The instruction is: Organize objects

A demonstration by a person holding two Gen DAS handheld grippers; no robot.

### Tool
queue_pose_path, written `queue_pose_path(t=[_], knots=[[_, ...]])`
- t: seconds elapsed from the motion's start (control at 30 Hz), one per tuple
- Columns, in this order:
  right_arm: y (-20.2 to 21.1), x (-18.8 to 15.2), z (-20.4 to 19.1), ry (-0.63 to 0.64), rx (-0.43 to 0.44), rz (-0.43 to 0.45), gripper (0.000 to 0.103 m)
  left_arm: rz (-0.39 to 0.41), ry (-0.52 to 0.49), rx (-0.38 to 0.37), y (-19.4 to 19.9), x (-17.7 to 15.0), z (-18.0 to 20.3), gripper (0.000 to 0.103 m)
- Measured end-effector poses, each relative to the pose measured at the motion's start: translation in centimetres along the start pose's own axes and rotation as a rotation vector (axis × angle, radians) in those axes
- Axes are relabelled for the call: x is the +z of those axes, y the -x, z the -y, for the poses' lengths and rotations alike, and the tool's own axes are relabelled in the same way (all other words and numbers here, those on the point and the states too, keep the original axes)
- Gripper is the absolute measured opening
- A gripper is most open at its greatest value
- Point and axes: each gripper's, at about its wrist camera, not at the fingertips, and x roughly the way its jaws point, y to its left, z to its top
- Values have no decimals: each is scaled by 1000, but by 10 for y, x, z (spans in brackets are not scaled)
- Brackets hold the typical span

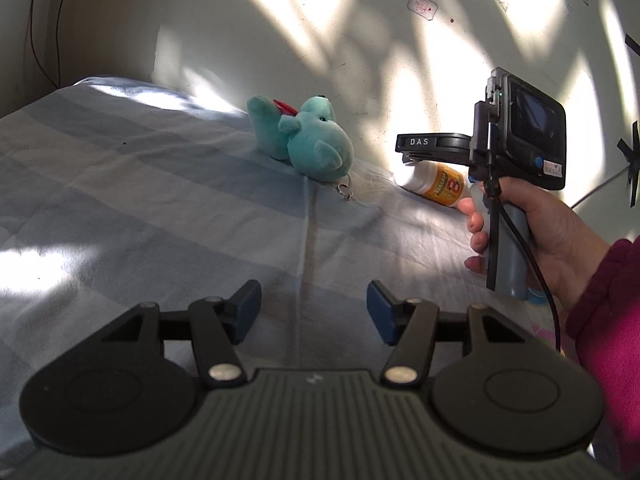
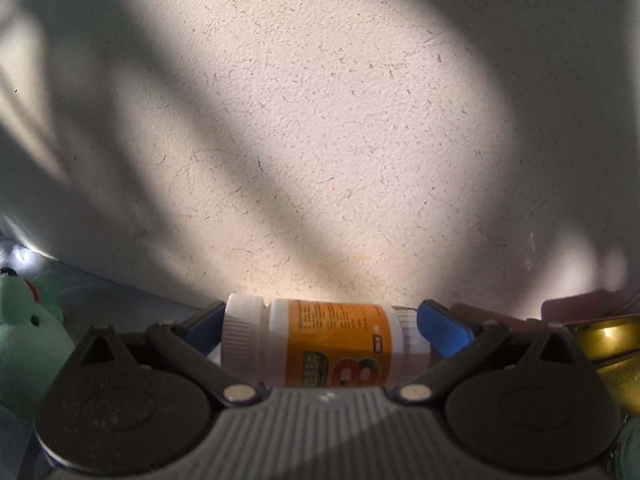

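An orange pill bottle (image 2: 332, 344) with a white cap (image 2: 244, 336) lies on its side on the bed, close to the wall. My right gripper (image 2: 320, 316) stands open wide around it, one blue pad (image 2: 440, 328) by the base and the other by the cap, neither clearly pressing. In the left wrist view the right gripper (image 1: 404, 152) hovers over the bottle (image 1: 436, 184), held by a hand (image 1: 532, 232). A teal plush toy (image 1: 308, 136) with a key ring lies left of it. My left gripper (image 1: 314, 296) is open over the sheet, with nothing between its fingers.
The bed has a blue striped sheet (image 1: 160, 208) and meets a rough, sunlit white wall (image 2: 320, 140) at the back. A gold tin (image 2: 608, 344) sits just right of the right gripper. The plush (image 2: 24, 332) lies to its left. A magenta sleeve (image 1: 608, 320) fills the right edge.
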Motion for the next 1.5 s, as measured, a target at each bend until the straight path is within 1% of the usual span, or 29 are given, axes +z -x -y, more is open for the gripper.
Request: queue_pose_path(t=[0.1,0.17,0.2,0.23,0.3,0.5,0.53,0.57,0.6,0.63,0.67,0.7,0.77,0.8,0.83,0.87,0.9,0.93,1.0,1.03,1.07,1.1,1.17,1.23,1.33,1.4,1.43,1.47,1.5], knots=[[1,-12,-6,65,-32,30,103,-8,10,-6,-1,0,-2,61],[2,-16,-4,59,-42,37,103,-9,10,-6,-1,0,-2,61],[3,-16,-2,57,-42,27,101,-8,9,-6,-1,0,-2,61],[6,-17,-3,66,-37,22,94,-7,6,-6,-1,0,-2,61],[13,-20,-9,112,-47,8,94,-9,4,-5,-2,0,-3,61],[48,-43,-5,120,1,-1,92,-1,29,2,-2,4,-11,61],[58,-49,-4,121,25,-4,63,4,42,6,-1,5,-14,61],[68,-56,-4,127,57,-24,51,11,61,9,0,7,-19,61],[75,-63,-4,122,89,-59,33,15,75,11,0,9,-22,61],[84,-73,-3,115,159,-106,21,18,84,14,1,9,-25,61],[93,-83,-9,126,199,-137,21,21,96,20,1,10,-28,61],[102,-93,-13,156,212,-139,22,23,105,25,1,10,-30,61],[120,-108,-18,219,219,-97,28,19,120,25,1,9,-32,61],[128,-109,-20,228,219,-67,39,15,125,23,1,8,-31,61],[131,-103,-18,203,225,-45,48,14,122,19,2,7,-30,61],[128,-91,-13,161,225,-35,50,15,116,18,2,5,-28,61],[127,-86,-8,124,222,-30,58,15,107,18,2,5,-25,61],[105,-52,-1,59,211,-24,74,14,95,18,2,4,-23,61],[90,-32,13,-44,204,-31,101,12,69,22,1,2,-19,61],[81,-25,18,-83,210,-50,102,12,61,26,0,2,-18,61],[63,-15,26,-142,197,-81,103,11,57,28,0,2,-17,61],[53,-10,31,-205,184,-101,103,8,56,30,-2,2,-17,61],[33,-2,40,-335,192,-172,103,3,56,31,-3,3,-17,61],[11,1,47,-464,173,-254,103,2,53,27,-4,3,-17,61],[-14,2,47,-565,137,-283,102,-2,44,16,-4,3,-14,63],[-24,1,43,-563,113,-293,102,-3,29,16,-5,3,-12,65],[-24,1,39,-528,98,-277,89,-4,24,16,-5,3,-11,65],[-23,1,30,-452,89,-253,88,-4,24,15,-6,4,-12,65],[-20,0,28,-428,99,-243,85,-3,29,14,-6,5,-13,65]])
